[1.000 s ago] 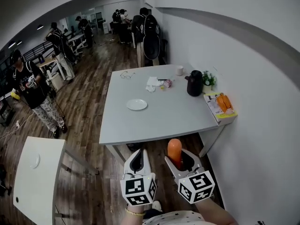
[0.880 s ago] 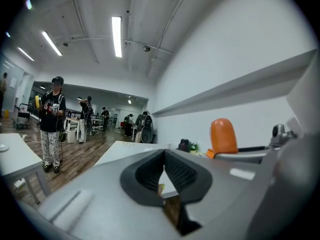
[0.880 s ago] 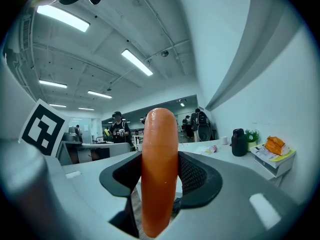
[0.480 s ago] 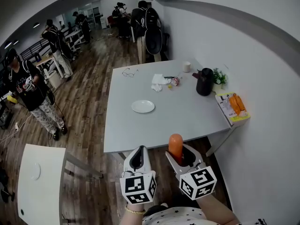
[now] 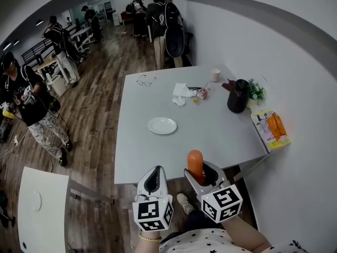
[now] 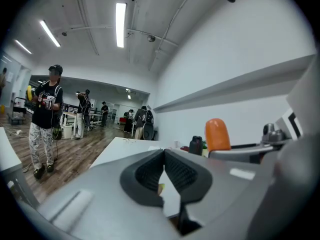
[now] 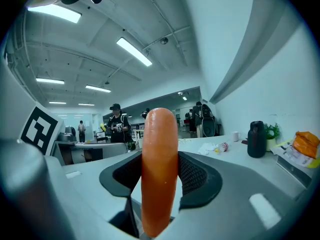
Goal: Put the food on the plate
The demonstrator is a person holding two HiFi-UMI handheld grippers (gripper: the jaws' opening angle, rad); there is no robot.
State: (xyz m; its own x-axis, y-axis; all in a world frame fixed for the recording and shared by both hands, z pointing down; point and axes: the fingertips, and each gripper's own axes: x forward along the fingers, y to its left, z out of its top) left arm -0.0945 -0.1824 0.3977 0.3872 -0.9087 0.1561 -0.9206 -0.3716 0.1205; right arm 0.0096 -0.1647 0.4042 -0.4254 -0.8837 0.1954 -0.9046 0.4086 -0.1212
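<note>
An orange sausage-shaped food (image 5: pixel 195 164) stands upright between the jaws of my right gripper (image 5: pixel 201 176), which is shut on it; it fills the middle of the right gripper view (image 7: pixel 159 169). A small white plate (image 5: pixel 162 125) lies near the middle of the grey table (image 5: pixel 210 136), well ahead of both grippers. My left gripper (image 5: pixel 154 179) is shut with nothing in it, beside the right one, at the table's near edge. From the left gripper view the food (image 6: pixel 217 134) shows to the right.
A black jug (image 5: pixel 237 95), a small plant (image 5: pixel 256 91), a white cup (image 5: pixel 214 75), crumpled tissues (image 5: pixel 180 93), glasses (image 5: pixel 143 80) and an orange packet (image 5: pixel 275 126) sit at the table's far and right sides. A white wall runs along the right. People stand on the wooden floor at left.
Both grippers have come closer to the table; its near edge now lies just under the gripper tips. The plate appears nearer. The sausage stays gripped upright.
</note>
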